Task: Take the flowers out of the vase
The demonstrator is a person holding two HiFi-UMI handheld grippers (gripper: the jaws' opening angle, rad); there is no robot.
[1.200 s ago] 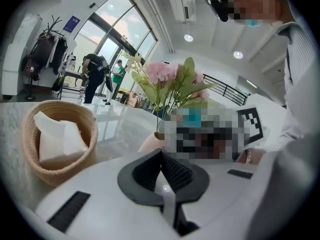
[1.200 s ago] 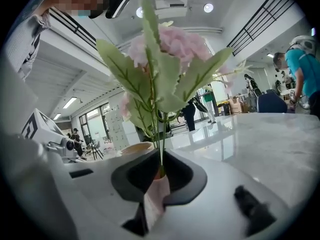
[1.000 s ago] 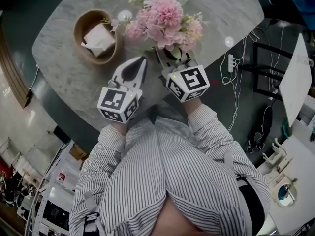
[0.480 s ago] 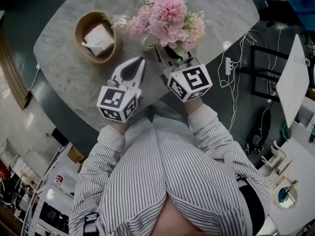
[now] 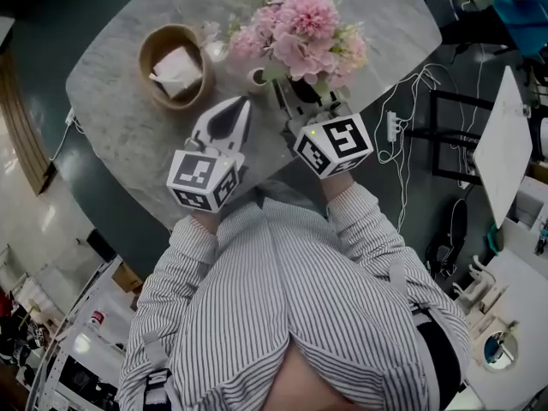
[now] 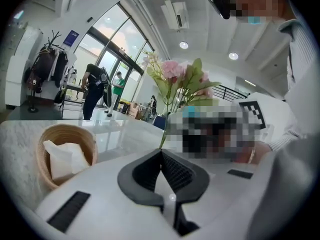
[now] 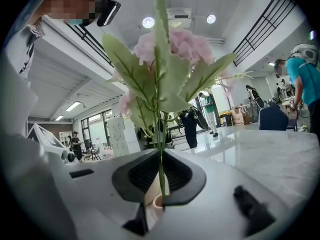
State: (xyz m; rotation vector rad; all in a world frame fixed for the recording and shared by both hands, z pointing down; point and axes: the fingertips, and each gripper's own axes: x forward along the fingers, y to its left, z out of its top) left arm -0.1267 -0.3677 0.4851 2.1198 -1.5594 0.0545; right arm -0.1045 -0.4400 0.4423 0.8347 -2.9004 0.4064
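Marble table: carries everything; places below are given from the vase.
Basket: well left of the vase, with a tissue inside; no part in the task.
Left gripper: just short of the vase on the person's side, jaws pressed to a point. A green stem rises right at the tips; I cannot tell whether it is nipped or merely behind.
Vase: small and upright, just beyond both grippers' tips.
Flowers: heads above and right of the vase, stems near vertical.
Right gripper: right of the vase, pinching a stem just above its mouth.
Coming move: likely a straight lift along the stems.
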